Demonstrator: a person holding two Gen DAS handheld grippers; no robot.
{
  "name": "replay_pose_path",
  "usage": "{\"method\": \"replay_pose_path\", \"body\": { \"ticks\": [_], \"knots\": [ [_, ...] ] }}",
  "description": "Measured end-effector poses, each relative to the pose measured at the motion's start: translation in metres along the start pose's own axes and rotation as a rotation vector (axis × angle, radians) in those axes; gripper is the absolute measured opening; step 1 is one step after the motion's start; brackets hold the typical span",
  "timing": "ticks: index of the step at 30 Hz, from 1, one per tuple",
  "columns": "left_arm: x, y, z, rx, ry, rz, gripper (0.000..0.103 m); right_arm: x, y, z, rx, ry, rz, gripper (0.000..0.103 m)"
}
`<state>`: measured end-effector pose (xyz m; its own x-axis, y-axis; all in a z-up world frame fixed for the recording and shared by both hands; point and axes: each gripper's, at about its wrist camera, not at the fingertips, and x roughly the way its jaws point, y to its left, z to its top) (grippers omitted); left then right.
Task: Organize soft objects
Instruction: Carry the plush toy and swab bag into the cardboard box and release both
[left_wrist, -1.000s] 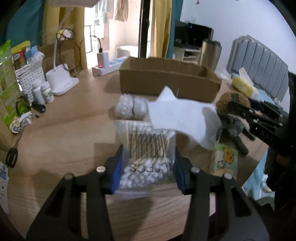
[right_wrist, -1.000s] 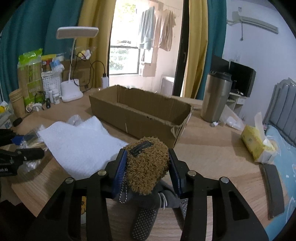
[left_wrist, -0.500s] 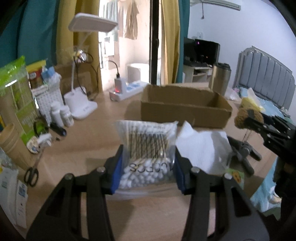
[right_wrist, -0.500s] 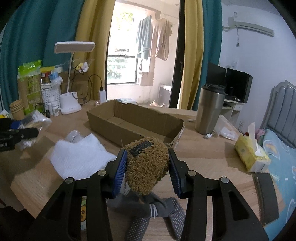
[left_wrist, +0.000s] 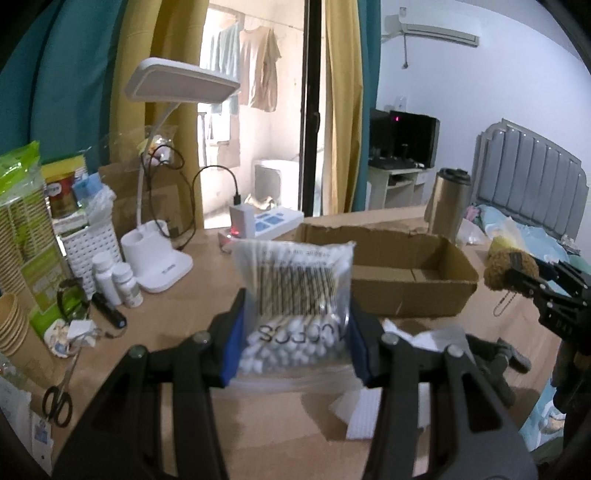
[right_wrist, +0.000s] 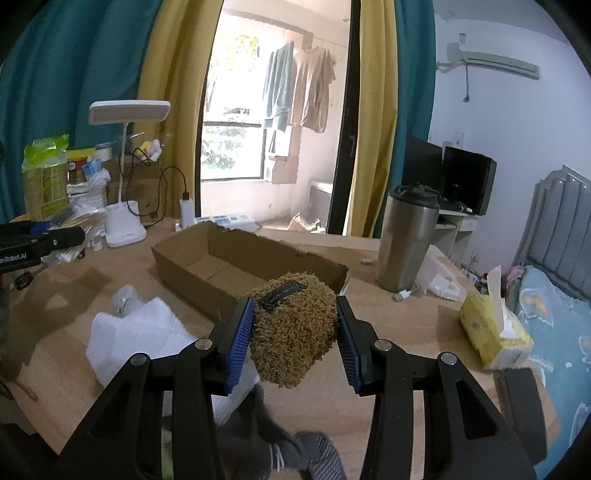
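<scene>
The left gripper clamps a clear plastic bag of cotton swabs between its blue pads, lifted above the wooden table. The right gripper squeezes a brown fuzzy plush pouch. Ahead of both sits an open brown cardboard box; a white paper towel lies below-left of the right gripper.

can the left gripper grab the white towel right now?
Probably not: the left gripper is already shut on the cotton swab bag, so its jaws are full. The white towel itself lies uncovered on the table.
</scene>
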<state>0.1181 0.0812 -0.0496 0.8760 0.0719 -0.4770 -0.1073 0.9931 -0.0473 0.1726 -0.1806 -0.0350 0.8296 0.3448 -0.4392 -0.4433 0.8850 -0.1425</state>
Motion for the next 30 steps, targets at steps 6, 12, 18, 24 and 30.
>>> {"method": "replay_pose_path", "body": {
  "ticks": [6,12,18,24,30],
  "knots": [
    [0.018,0.010,0.011,-0.041,-0.017,-0.024,0.049,0.008,-0.005,0.010,0.011,-0.022,0.005,0.046],
    [0.034,0.011,0.021,-0.040,-0.038,-0.040,0.049,0.015,-0.006,0.017,0.004,-0.043,0.016,0.046],
    [0.055,0.010,0.030,-0.027,-0.022,-0.060,0.049,0.033,-0.005,0.026,-0.011,-0.049,0.034,0.046],
    [0.081,0.011,0.036,-0.037,0.016,-0.076,0.049,0.050,-0.007,0.034,-0.012,-0.039,0.042,0.046],
    [0.101,0.007,0.039,-0.023,0.051,-0.104,0.049,0.073,-0.008,0.038,-0.007,-0.006,0.042,0.046]
  ]
}}
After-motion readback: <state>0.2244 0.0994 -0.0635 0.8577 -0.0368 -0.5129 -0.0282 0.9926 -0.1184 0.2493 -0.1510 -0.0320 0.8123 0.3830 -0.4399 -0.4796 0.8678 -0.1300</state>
